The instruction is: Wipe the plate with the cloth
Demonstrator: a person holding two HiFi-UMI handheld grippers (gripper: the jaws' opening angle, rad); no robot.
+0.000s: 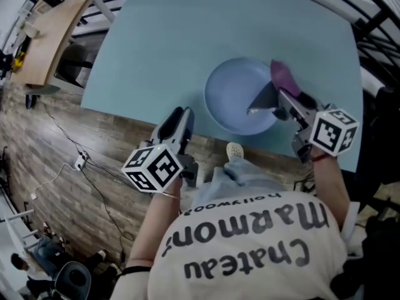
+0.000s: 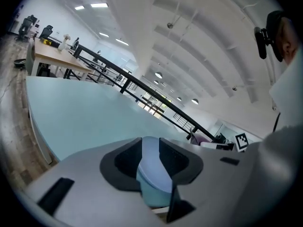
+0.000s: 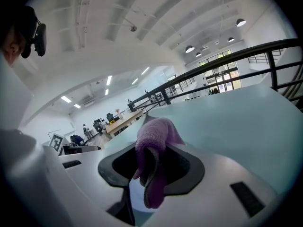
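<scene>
A pale blue plate (image 1: 237, 99) lies on the light teal table (image 1: 162, 49), close to its near edge. My right gripper (image 1: 282, 97) reaches over the plate's right rim and is shut on a purple cloth (image 1: 283, 75). In the right gripper view the cloth (image 3: 154, 145) is folded between the jaws and hangs down in front of them. My left gripper (image 1: 180, 114) hovers at the table's near edge, just left of the plate, apart from it. Its jaws stand open with nothing gripped; in the left gripper view the plate (image 2: 154, 171) shows through the gap.
A wooden bench (image 1: 53, 36) stands far left beyond the table. A cable with a plug block (image 1: 79, 161) trails over the wood floor. Black railings (image 1: 375, 24) run past the table's right side. My torso is close against the near table edge.
</scene>
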